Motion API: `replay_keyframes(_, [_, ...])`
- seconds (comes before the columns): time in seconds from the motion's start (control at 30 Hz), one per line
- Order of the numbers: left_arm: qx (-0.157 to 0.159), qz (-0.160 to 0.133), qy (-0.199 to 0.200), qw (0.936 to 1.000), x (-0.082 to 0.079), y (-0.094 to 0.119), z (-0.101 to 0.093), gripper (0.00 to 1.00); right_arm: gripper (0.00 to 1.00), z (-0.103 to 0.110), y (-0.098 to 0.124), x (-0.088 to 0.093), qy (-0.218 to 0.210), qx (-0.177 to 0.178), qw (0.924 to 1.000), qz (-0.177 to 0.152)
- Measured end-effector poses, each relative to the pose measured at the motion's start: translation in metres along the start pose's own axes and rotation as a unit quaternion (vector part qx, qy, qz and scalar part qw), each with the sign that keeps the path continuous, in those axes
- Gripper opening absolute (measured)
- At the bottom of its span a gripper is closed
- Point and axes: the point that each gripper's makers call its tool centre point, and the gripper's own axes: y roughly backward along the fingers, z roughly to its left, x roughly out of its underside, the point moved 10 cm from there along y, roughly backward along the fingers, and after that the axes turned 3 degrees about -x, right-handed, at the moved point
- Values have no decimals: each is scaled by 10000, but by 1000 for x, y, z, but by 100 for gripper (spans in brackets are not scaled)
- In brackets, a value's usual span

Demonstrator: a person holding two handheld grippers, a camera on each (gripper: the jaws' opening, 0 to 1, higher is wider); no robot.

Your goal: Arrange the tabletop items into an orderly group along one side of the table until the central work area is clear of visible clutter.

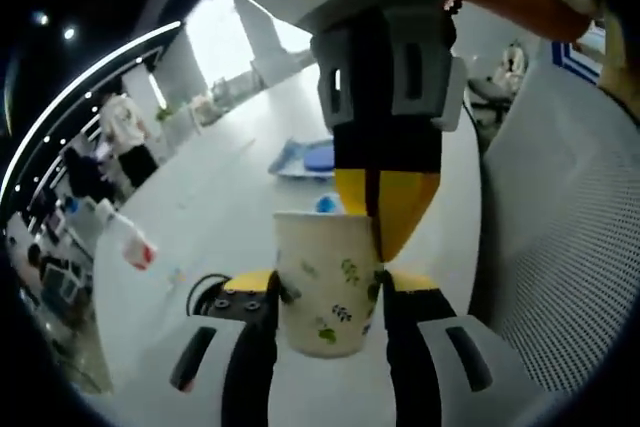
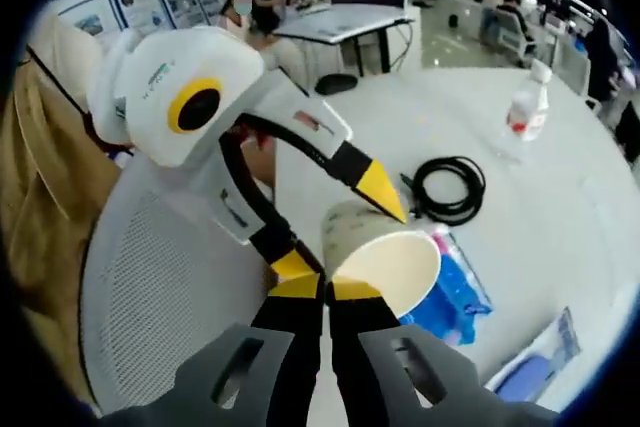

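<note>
The tidy-up is looking far from finished: a coiled black cable (image 2: 447, 190), a clear water bottle (image 2: 524, 109), a blue packet (image 2: 455, 292) and a flat blue tray (image 1: 308, 158) are all lying spread across the white table (image 1: 215, 212), well apart from one another, so my read is that most of the gathering is yet to come. Right now all the action is on the paper cup (image 1: 328, 284), the one with the little leaf print, and it is being held up above the tabletop beside a mesh chair back (image 2: 150, 297). The left gripper (image 1: 328, 307) is clamping the cup's body between its two jaws, one on each side wall. The right gripper (image 2: 325, 289) is coming in from above with its yellow-tipped jaws pressed together, pinching the cup's rim at the near edge. So both tools are gripping the same cup at once, which looks to me like a handover.
</note>
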Motion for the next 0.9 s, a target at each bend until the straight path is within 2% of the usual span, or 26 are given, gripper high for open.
replay_keyframes(0.3, [-123,7,126,9998,1,4,3,38,2,-2,0,-4,-290,121,9994,-171])
replay_keyframes(0.47, [-289,-74,293,9991,0,6,9,38,3,-6,5,-7,-651,228,9964,-491])
replay_keyframes(0.53, [-453,-204,557,9972,0,9,14,38,5,-9,11,-10,-981,318,9913,-814])
replay_keyframes(0.6, [-583,-277,730,9952,0,11,18,38,6,-12,17,-12,-1135,412,9868,-1083])
replay_keyframes(0.67, [-686,-373,905,9928,-1,13,22,38,12,-16,23,-14,-1368,594,9799,-1325])
replay_keyframes(0.73, [-814,-522,1076,9895,-2,15,26,38,17,-19,28,-16,-1292,706,9766,-1564])
replay_keyframes(0.83, [-909,-665,1114,9874,-4,18,29,38,22,-20,33,-17,-1419,765,9706,-1785])
replay_keyframes(0.9, [-974,-727,1156,9858,-4,20,30,38,31,-21,35,-18,-1461,855,9662,-1944])
